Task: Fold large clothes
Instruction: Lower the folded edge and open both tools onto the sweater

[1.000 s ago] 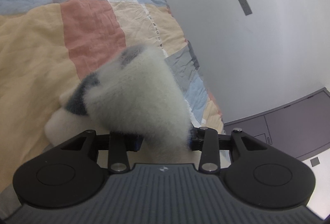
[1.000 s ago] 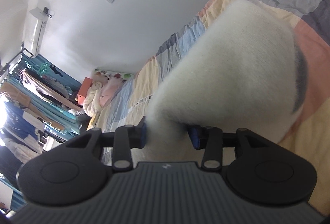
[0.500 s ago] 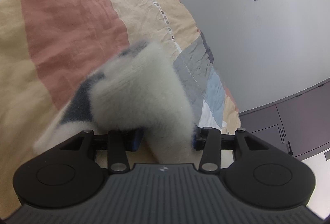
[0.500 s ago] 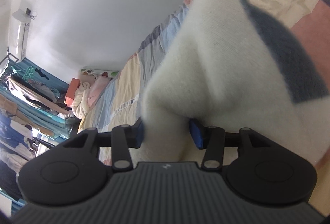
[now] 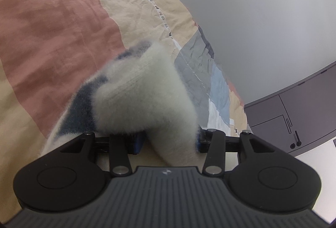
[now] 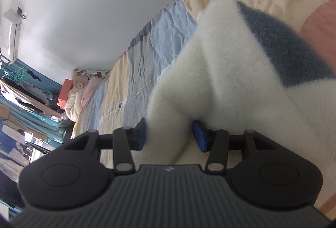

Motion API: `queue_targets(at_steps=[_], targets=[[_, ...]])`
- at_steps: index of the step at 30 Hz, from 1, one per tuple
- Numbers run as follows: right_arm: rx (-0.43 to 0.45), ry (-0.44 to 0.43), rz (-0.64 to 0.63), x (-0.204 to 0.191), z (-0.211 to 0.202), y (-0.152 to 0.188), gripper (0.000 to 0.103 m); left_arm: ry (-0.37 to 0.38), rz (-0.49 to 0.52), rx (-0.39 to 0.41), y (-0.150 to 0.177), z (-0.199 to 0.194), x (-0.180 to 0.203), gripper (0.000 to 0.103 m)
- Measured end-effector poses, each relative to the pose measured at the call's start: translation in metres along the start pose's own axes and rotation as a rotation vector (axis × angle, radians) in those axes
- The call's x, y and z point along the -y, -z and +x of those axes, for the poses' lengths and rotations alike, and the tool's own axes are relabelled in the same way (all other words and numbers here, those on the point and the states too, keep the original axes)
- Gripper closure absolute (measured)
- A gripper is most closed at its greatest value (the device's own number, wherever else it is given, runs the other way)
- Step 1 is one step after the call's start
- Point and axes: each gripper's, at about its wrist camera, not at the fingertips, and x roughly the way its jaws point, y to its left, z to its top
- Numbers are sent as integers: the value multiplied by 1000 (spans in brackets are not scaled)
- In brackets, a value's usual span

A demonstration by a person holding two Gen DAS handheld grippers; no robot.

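While my left claw (image 5: 168, 141) and right claw (image 6: 169, 133) each pinch the fluffy white sweater (image 6: 220, 72) above the patchwork bed (image 5: 52, 28), I'd carry both toward 12 o'clock, level and taut.

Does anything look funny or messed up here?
Nothing is broken or spilled. The fluffy white sweater is bunched up in both tongs, left and right, not flat yet, and the bedspread under it is wrinkly.
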Motion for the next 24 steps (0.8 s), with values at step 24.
queue_targets(at_steps=[24], targets=[[-73, 78, -631, -76, -18, 36, 26, -282, 523, 73, 57, -8, 77, 23]])
